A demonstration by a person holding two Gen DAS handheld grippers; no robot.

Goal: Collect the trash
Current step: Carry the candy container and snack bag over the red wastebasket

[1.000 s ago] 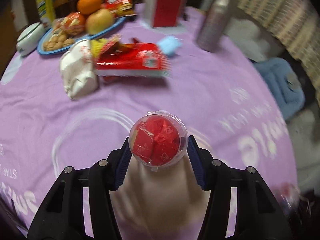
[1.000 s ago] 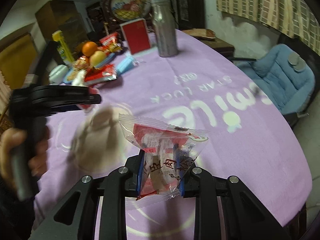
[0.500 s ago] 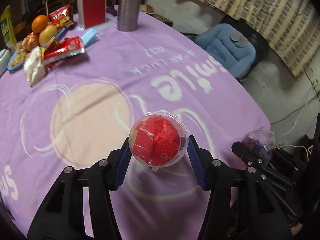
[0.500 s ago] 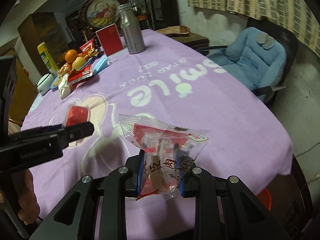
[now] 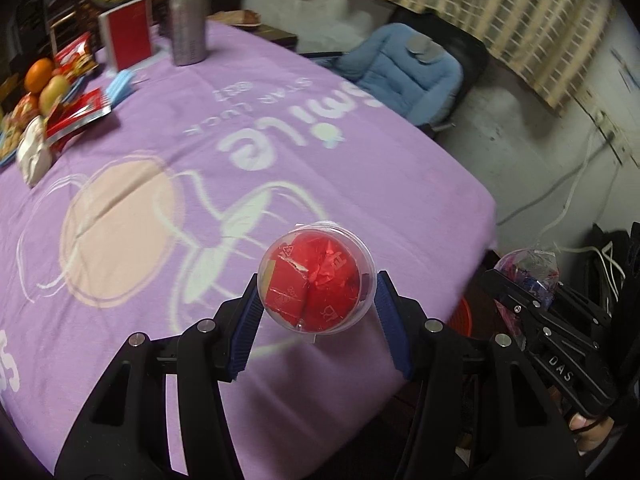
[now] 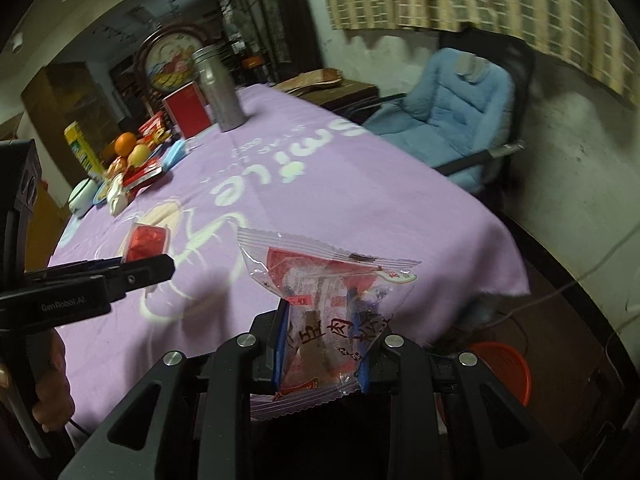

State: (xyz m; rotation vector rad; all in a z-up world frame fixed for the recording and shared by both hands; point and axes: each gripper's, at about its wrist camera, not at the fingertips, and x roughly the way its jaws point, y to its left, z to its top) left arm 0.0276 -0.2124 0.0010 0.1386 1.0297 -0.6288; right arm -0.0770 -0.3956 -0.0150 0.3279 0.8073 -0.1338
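Note:
My left gripper (image 5: pixel 316 304) is shut on a clear plastic cup (image 5: pixel 316 280) stuffed with red wrappers, held over the near right edge of the purple tablecloth (image 5: pixel 360 168). It also shows in the right wrist view (image 6: pixel 146 240). My right gripper (image 6: pixel 320 344) is shut on a clear snack wrapper (image 6: pixel 328 300) with red print, held past the table's corner. That wrapper shows in the left wrist view (image 5: pixel 528 272). An orange bin (image 6: pixel 500 368) stands on the floor below the right gripper; its rim shows in the left wrist view (image 5: pixel 460 316).
At the table's far end are a steel flask (image 5: pixel 188 24), a red box (image 5: pixel 128 32), a fruit plate (image 5: pixel 40 80), red snack packets (image 5: pixel 80 112) and a white bag (image 5: pixel 34 152). A blue padded chair (image 5: pixel 404 68) stands beside the table. Cables (image 5: pixel 576 184) lie on the floor.
Both grippers have drawn back from the far end toward the table's near right corner, still holding the cup and the wrapper. The orange bin has come into view.

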